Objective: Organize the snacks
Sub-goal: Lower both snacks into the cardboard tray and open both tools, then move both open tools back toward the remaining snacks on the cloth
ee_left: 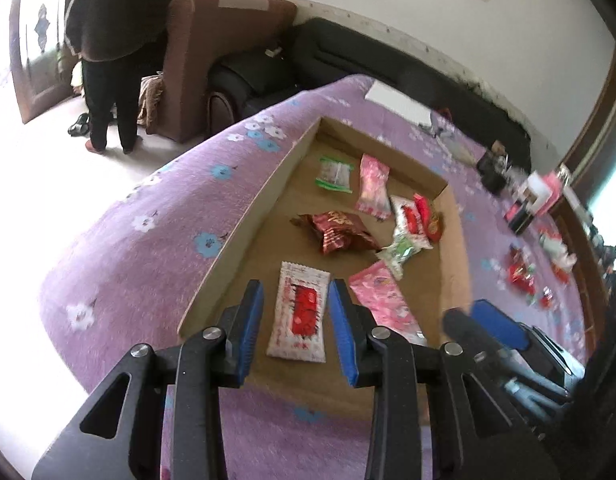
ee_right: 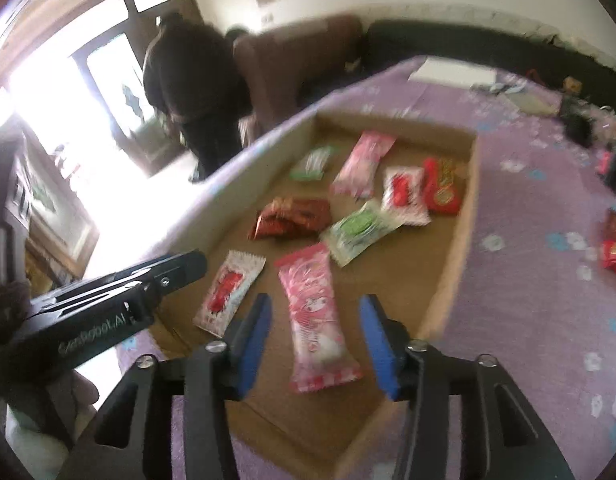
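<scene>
Left hand-held gripper [ee_left: 295,312]: jaws standing apart, straddling white-red packet [ee_left: 299,312], pads clear | Right hand-held gripper [ee_right: 316,334]: apart over pink packet [ee_right: 314,320], seemingly released | Both lying at cardboard tray's [ee_right: 454,256] 6 o'clock | Loose snacks [ee_left: 522,276] waiting at 3 o'clock on the purple cover.

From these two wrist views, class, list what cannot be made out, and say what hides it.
- Loose snacks on the purple cloth, left wrist view: blurred, unreadable.
- Pink wrapper, left wrist view: its near end is behind a blue finger.
- Cardboard tray, right wrist view: its near edge is behind the right gripper.
</scene>
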Motion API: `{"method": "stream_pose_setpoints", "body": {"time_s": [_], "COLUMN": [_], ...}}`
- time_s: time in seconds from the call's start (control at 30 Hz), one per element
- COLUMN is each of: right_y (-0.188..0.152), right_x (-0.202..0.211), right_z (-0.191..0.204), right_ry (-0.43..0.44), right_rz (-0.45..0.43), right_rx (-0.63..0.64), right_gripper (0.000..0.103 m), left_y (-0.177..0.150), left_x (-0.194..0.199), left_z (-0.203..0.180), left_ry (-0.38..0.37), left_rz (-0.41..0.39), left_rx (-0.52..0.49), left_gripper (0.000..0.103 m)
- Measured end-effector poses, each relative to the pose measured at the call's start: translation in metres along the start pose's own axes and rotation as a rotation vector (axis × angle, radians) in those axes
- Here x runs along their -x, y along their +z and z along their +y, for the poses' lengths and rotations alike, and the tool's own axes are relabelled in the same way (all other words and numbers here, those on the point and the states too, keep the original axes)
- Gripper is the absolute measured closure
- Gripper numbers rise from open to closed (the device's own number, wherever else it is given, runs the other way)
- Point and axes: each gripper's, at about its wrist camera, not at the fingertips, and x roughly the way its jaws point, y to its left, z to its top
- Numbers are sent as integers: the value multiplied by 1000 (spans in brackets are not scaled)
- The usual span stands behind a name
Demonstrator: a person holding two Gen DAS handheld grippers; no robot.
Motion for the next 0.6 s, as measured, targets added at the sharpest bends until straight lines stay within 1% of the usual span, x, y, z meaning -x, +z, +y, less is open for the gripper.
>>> {"method": "stream_pose_setpoints", "body": {"time_s": [0.03, 0.07, 0.1, 0.2, 0.27, 0.3, 0.33, 0.37, 0.47, 0.6], "right_y": [-1, -3, -5, -15, -20, -22, -25, -28, -37, -49], "right_x": [11, 19, 29, 53, 66, 69, 72, 76, 85, 95], "right_z": [-4, -8, -13, -27, -36, -40, -45, -50, -65, -82], "right_ry": [-21, -34, -43, -67, -94, -106, -118, -128, -139, -147], "right_rz": [-35, -61, -89, -159, -193, -202, -207, -210, -211, -211], "right_rx": [-19, -42, -71, -146, -179, -192, -207, -225, -286, -356], "right_gripper": [50, 49, 46, 42, 41, 38, 37, 37, 37, 37], "left_y": [-2, -5, -6, -14, -18, -20, -23, -24, -32, -40], "left_x": [5, 12, 16, 36, 45, 49, 53, 54, 58, 64], "left_z": [-2, -6, -10, -30, -44, -49, -55, -59, -73, -85], "left_ry": [-2, -9, -11, -2, -26, -42, -69, -79, -101, -109], "left_rz": [-12, -29, -41, -99, -118, -120, -116, -113, -97, -85], "left_rx": [6, 9, 6, -42, -70, -76, -84, -88, -119, -133], "left_gripper": [61, 49, 40, 30, 29, 29, 29, 29, 29, 29]}}
